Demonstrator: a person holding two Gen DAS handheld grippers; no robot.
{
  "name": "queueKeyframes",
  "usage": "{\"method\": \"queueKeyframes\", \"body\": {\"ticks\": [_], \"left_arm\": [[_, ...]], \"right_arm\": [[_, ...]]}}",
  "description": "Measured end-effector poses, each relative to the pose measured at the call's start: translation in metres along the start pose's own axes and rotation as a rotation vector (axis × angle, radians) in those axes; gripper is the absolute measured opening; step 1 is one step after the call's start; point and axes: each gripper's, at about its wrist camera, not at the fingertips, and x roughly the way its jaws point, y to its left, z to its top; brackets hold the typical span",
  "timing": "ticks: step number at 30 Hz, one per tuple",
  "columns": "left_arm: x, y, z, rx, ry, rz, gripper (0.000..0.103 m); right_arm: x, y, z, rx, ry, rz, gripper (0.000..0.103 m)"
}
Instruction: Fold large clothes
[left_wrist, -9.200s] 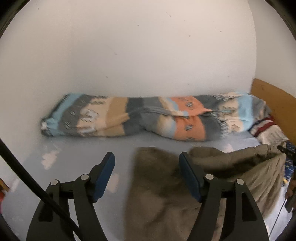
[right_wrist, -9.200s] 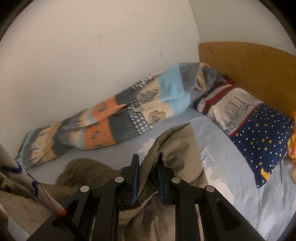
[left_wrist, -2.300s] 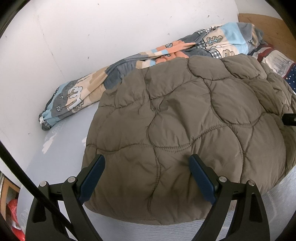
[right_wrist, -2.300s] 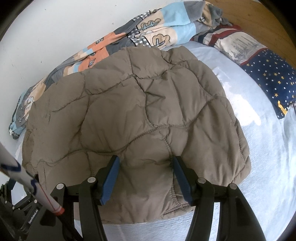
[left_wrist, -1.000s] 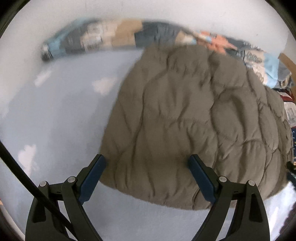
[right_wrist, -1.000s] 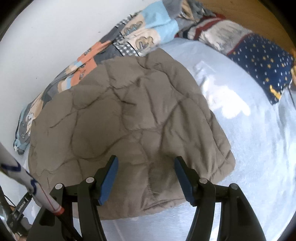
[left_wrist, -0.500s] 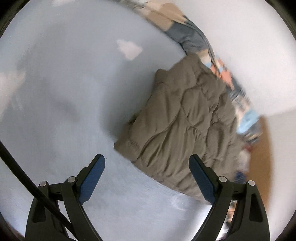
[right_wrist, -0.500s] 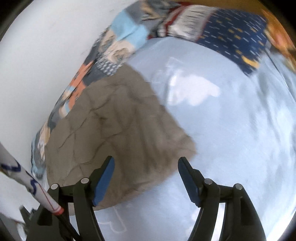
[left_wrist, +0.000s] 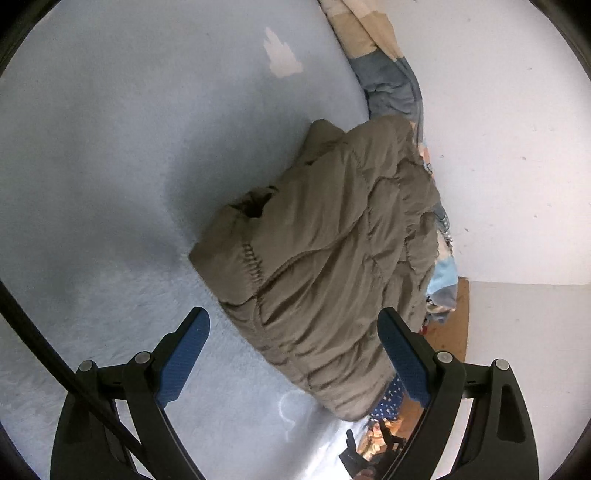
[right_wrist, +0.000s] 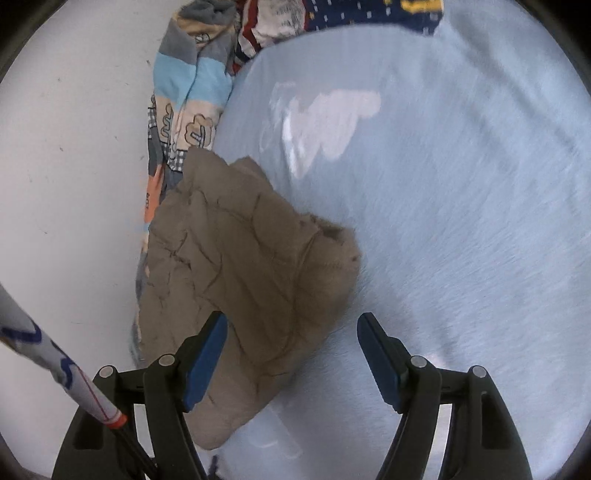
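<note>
A folded olive-brown quilted jacket (left_wrist: 332, 251) lies on the light blue bed sheet (left_wrist: 110, 147), against the wall. It also shows in the right wrist view (right_wrist: 243, 280). My left gripper (left_wrist: 293, 332) is open and empty, held above the jacket's near end. My right gripper (right_wrist: 291, 336) is open and empty, held above the jacket's other end. Neither gripper touches the jacket.
A rolled patterned blanket (right_wrist: 184, 110) lies along the white wall (left_wrist: 498, 147) behind the jacket. A striped pillow and a navy starred pillow (right_wrist: 354, 11) lie at the bed's head by the wooden headboard (left_wrist: 448, 325). A white marked pole (right_wrist: 55, 369) crosses the right wrist view.
Both grippers have let go of the jacket, lifted away and rolled, so both views have turned. The jacket now lies folded and still on the sheet.
</note>
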Motion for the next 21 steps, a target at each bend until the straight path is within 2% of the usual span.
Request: {"method": "queueKeyframes", "body": {"ticks": [9,12,13,14,15,17,18,21], "left_arm": [[0.034,0.0,0.001,0.048,-0.043,0.037,0.091],[0.041,-0.003,0.006,0.079,-0.072,0.04,0.091],[0.043,-0.008,0.007,0.117,-0.083,0.062,0.091],[0.044,-0.013,0.006,0.144,-0.094,0.083,0.086],[0.047,-0.02,0.006,0.192,-0.109,0.126,0.084],[0.047,-0.042,-0.001,0.323,-0.145,0.233,0.072],[0.046,-0.054,-0.006,0.402,-0.168,0.289,0.069],[0.049,-0.087,-0.026,0.609,-0.237,0.446,0.063]], "right_arm": [[0.036,-0.004,-0.009,0.041,0.01,0.016,0.078],[0.049,-0.005,-0.003,0.026,-0.017,0.008,0.08],[0.052,-0.007,-0.001,0.025,-0.025,0.01,0.08],[0.057,-0.007,0.002,0.015,-0.029,0.017,0.078],[0.059,-0.005,0.004,-0.007,-0.032,0.008,0.066],[0.058,0.007,0.003,-0.074,-0.058,-0.051,0.051],[0.056,0.018,0.003,-0.128,-0.072,-0.089,0.044],[0.051,0.062,-0.006,-0.385,-0.13,-0.266,0.036]]}}
